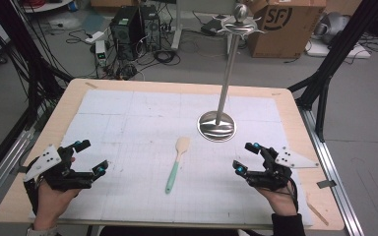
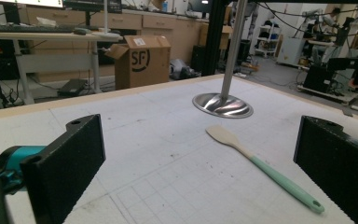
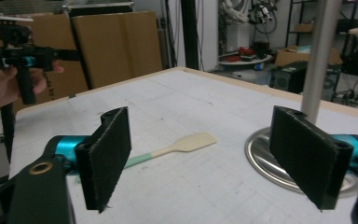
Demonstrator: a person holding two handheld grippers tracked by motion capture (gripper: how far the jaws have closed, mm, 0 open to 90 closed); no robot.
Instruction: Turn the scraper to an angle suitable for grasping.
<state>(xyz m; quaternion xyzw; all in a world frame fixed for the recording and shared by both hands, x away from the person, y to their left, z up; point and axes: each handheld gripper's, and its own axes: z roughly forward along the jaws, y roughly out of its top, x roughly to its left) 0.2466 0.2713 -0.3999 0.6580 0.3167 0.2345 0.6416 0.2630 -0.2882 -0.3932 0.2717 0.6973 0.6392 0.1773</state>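
White gridded mat (image 1: 142, 118) bears spatula (image 1: 176, 163) and metal stand (image 1: 220, 118); left gripper (image 1: 87, 158) and right gripper (image 1: 246, 158) both gape wide, gripping nothing.

Two black hand-held grippers are seen at a table, one at seven o'clock and one at five o'clock in the high view. The left gripper (image 1: 92, 157) is topped by a grey three-cornered plate dotted with small dark holes, and teal fittings are carried at the base of each jaw. The right gripper (image 1: 246, 156) is built alike, its grey plate set toward three o'clock. In the gripper views, the jaws are shown as flat black rectangular pads with a rough, matte face, mounted on teal cylinders. A dark sleeve (image 1: 286, 224) is worn on the right arm, a pale cuff (image 1: 42, 230) on the left.
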